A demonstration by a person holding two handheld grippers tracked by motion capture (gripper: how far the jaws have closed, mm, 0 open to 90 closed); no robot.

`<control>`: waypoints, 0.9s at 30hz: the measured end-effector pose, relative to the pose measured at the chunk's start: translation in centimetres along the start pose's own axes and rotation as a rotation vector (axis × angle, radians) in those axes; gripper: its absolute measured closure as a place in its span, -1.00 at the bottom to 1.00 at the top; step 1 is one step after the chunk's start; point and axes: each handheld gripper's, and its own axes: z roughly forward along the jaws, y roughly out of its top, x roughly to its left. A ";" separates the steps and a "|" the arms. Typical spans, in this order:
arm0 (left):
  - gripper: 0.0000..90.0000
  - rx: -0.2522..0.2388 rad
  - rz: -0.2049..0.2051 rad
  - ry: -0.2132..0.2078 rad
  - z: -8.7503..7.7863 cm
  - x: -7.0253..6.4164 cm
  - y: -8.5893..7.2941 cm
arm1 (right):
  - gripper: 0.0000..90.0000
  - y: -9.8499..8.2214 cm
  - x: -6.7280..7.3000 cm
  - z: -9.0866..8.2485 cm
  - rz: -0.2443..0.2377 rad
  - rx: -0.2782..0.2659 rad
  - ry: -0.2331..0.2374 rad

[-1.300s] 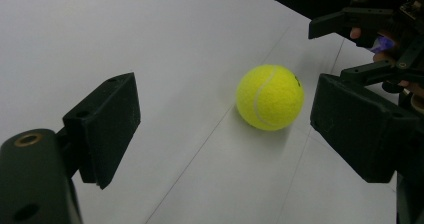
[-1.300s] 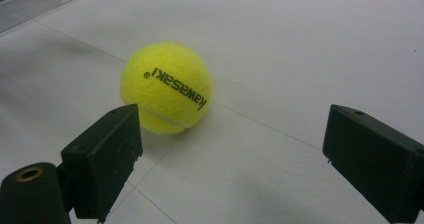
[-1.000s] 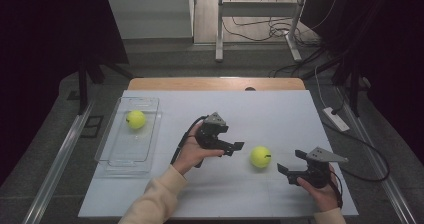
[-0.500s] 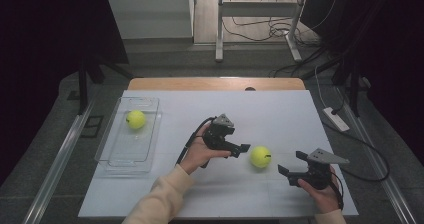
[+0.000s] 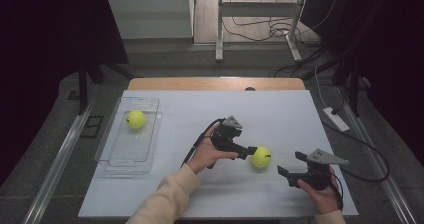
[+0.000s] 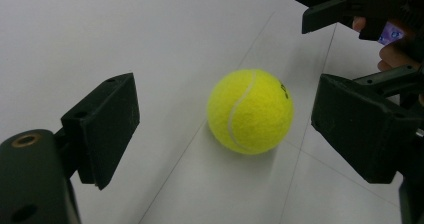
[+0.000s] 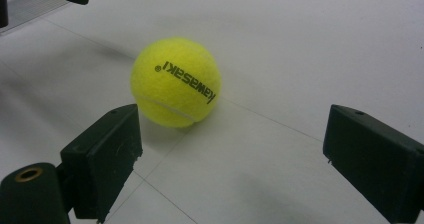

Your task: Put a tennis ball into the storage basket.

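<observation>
Right gripper (image 5: 289, 165) near the table's (image 5: 280, 109) near-right corner, jaws apart, nothing between them, aimed at the ball (image 5: 261, 157); ball on bare table just right of centre, toward the near edge; left gripper (image 5: 252, 151) jaws wide apart at the ball's left side, ball (image 6: 250, 111) ahead between them, not clamped; second ball (image 5: 135, 119) already in the tray (image 5: 150, 134) at the left edge; judged half done: grasp, carry, drop remain

"kawasaki" in black, tennis ball (image 7: 175, 82)

Dim surroundings; evenly lit table (image 5: 280, 109); soft shadows; sharp focus.
</observation>
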 end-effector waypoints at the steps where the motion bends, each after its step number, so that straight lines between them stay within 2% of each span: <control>1: -0.71 0.004 0.001 -0.003 0.2 0.0 0.0 | -0.81 0.0 0.0 0.0 0.001 0.000 -0.001; 27: -0.71 0.070 0.004 -0.027 3.3 -0.4 0.1 | -0.81 -0.1 -0.4 -0.2 0.010 -0.004 -0.003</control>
